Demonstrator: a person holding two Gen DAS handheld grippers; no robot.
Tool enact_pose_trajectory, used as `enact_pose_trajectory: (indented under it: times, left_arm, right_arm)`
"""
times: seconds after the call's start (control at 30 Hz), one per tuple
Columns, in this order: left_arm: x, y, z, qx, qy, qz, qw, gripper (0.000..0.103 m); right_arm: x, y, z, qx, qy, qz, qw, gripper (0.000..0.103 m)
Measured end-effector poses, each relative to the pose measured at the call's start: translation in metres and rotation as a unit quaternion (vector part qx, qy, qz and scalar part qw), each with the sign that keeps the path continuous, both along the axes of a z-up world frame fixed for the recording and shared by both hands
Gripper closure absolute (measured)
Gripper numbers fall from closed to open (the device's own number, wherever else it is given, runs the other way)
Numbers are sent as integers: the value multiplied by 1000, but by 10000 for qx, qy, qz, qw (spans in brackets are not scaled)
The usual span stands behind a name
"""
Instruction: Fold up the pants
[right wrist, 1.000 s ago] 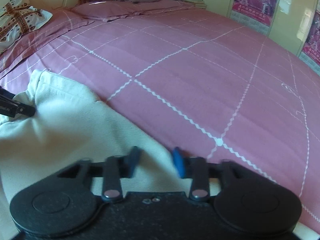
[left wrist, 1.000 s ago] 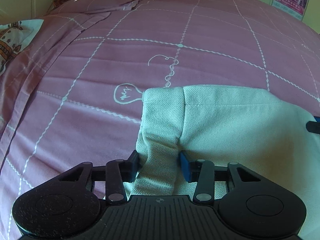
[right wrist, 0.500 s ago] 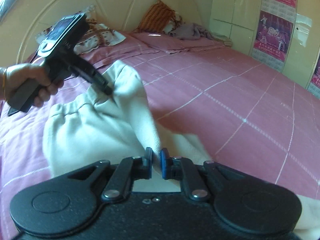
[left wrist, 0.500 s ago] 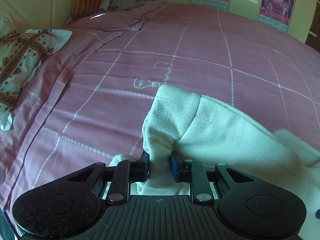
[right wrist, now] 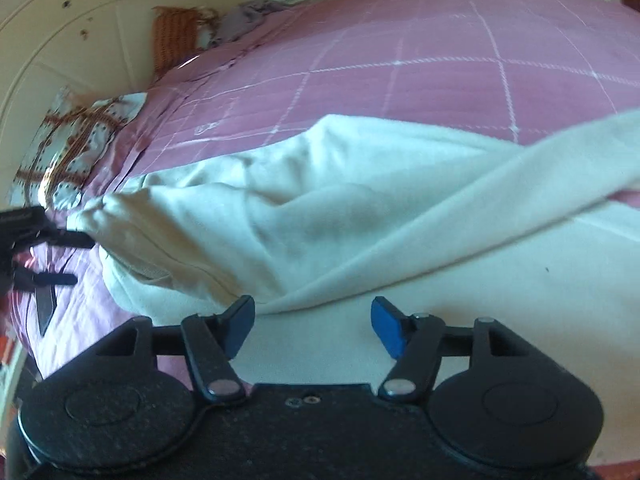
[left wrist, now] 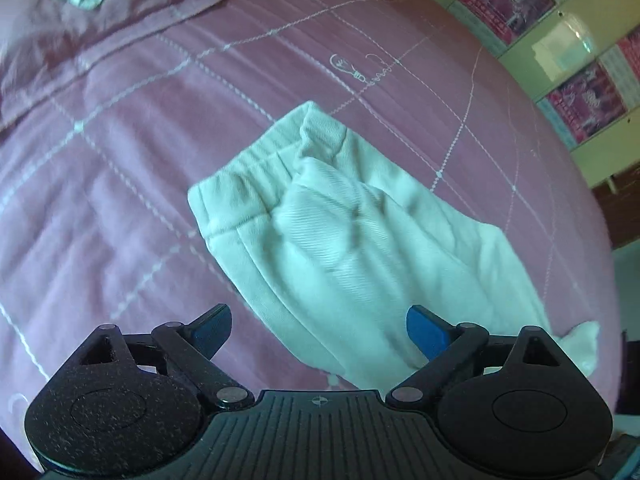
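A pink bed (left wrist: pixel 120 184) with a white stitched grid fills both views, with two patterned pillows (right wrist: pixel 76 144) at the headboard. One pair of cream pants (left wrist: pixel 340 232) lies on it, waistband pointing up-left in the left view, legs running down-right and cut off by the frame. The left gripper (left wrist: pixel 319 330) and right gripper (right wrist: pixel 313 326) both hover with fingers spread, holding nothing.

Pink quilted bedspread (left wrist: pixel 120 168), patterned pillow (right wrist: pixel 68 148), posters (left wrist: pixel 584 104).
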State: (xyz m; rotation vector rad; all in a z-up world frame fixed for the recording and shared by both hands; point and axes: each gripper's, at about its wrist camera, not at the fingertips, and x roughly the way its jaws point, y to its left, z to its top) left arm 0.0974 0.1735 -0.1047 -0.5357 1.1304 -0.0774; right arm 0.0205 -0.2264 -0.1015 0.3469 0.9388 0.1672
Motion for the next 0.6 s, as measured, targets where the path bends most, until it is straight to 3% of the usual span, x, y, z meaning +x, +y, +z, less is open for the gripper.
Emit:
enact_pose_trajectory:
  times: [0.1,0.27,0.33,0.37,0.4,0.5,0.6]
  left_arm:
    - [-4,-4,-19,-420,163,227,9987,9]
    - [-1,-7,-41,-679,383,483,9958,10]
    - [2,-7,-44,-734,411,533,9950,26]
    - [5,-8,-48,-769,478,522,9945,49]
    - [7,-7,-51,-797,565,561,9936,57]
    - [7,-9,-53,-708,526,601,9943,68]
    - [-2,-5,-44,-762,441,702,9936,70]
  right_arm:
    - [3,-11,-12,314,197,-379,9986,40]
    - [15,-8,-13,546,384,-783,9947,40]
    - [22,-4,-14,489,435,-878,9940,40]
    - [27,-2,-14,473,500,-914,9934,41]
    - [30,-1,-17,465,572,-934,9929,42]
    - [36,2,-24,487,842,-1057,9896,48]
    - [38,1,-30,523,1014,-1160,9867,54]
